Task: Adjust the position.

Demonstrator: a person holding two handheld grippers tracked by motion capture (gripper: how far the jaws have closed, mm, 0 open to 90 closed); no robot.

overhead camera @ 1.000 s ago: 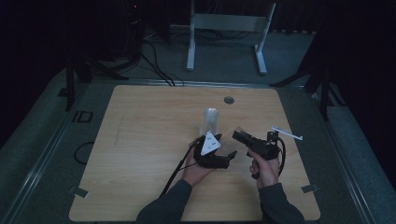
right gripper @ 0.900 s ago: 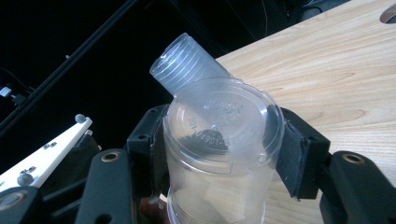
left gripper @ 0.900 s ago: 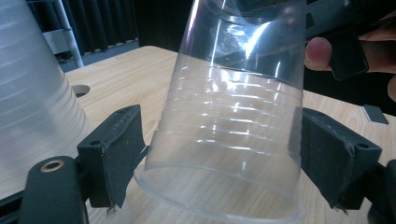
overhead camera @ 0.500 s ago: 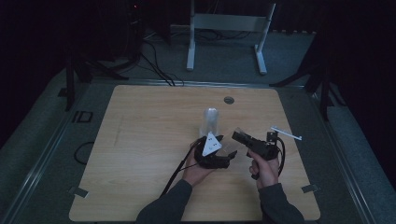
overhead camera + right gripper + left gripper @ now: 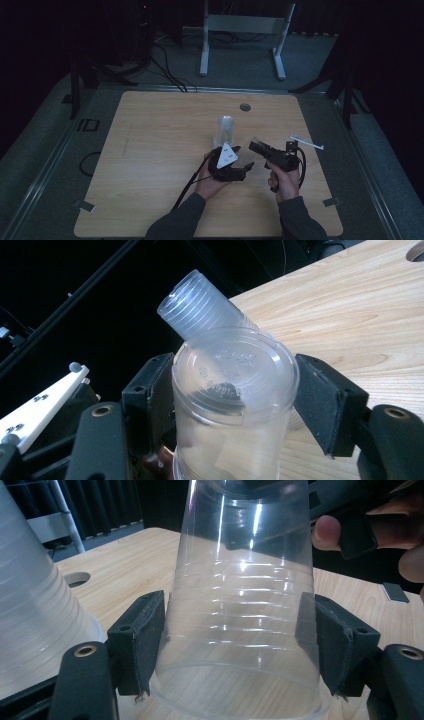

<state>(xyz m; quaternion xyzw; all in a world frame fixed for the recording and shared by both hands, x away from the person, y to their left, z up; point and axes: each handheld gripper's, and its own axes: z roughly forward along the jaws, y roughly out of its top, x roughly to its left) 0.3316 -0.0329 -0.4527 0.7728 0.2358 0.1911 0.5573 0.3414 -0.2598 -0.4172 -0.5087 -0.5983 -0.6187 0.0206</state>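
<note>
The left gripper point(image 5: 235, 645) has just been squeezing in, and its pads now press both sides of a clear plastic cup point(image 5: 245, 605) standing upside down on the wooden table point(image 5: 150, 150). The right gripper point(image 5: 232, 405) has just been letting go; its pads sit a little apart from the cup's bottom. A stack of cups point(image 5: 226, 129) stands close by. A small round hole point(image 5: 245, 107) sits near the table's far edge. Past it, the room is dark, with a grey floor point(image 5: 240, 70) and a white metal stand point(image 5: 245, 30).
</note>
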